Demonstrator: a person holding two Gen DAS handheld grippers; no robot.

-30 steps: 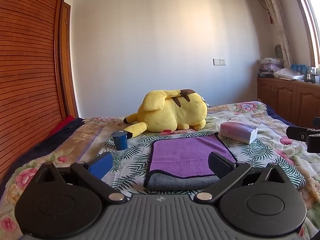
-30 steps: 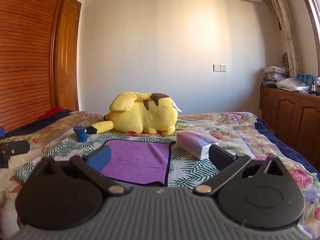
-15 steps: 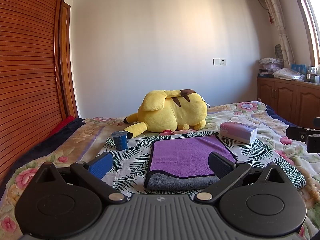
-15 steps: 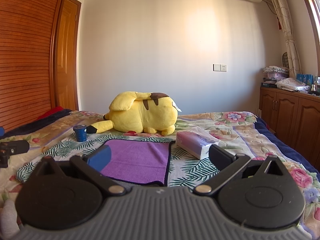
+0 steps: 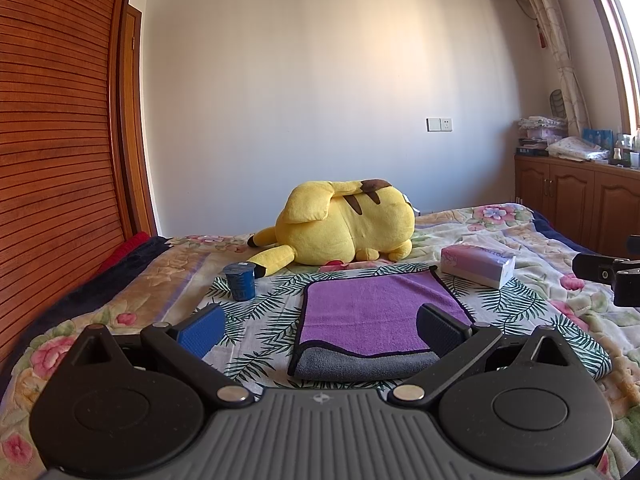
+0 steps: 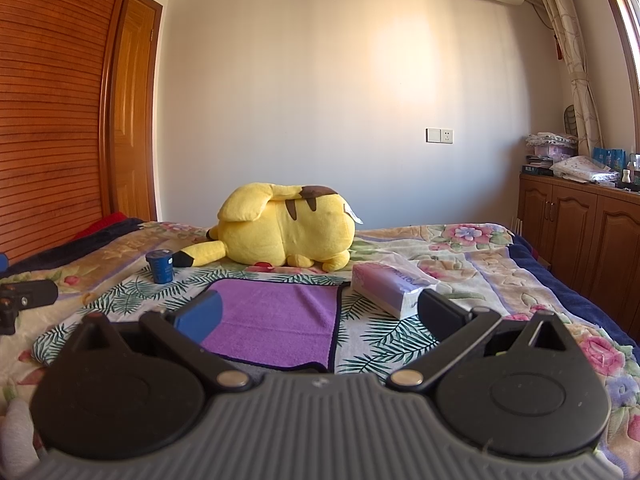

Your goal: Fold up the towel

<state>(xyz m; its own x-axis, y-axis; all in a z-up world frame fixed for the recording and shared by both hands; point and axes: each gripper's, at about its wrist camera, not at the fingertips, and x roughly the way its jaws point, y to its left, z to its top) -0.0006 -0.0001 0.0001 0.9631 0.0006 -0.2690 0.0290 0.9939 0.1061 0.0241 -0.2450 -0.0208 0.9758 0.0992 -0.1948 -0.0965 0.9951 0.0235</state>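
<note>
A purple towel (image 5: 376, 312) with a dark border and grey underside lies flat on the bed, its near edge turned over to show grey. It also shows in the right wrist view (image 6: 276, 320). My left gripper (image 5: 320, 330) is open and empty, held just short of the towel's near edge. My right gripper (image 6: 318, 314) is open and empty, near the towel's near right corner. Each gripper's tip shows at the edge of the other's view.
A yellow plush toy (image 5: 344, 228) lies behind the towel. A blue cup (image 5: 240, 286) stands at the towel's left. A tissue pack (image 5: 478, 266) lies at its right. The bed (image 5: 560, 280) has a floral cover. A wooden cabinet (image 6: 580, 224) stands at the right.
</note>
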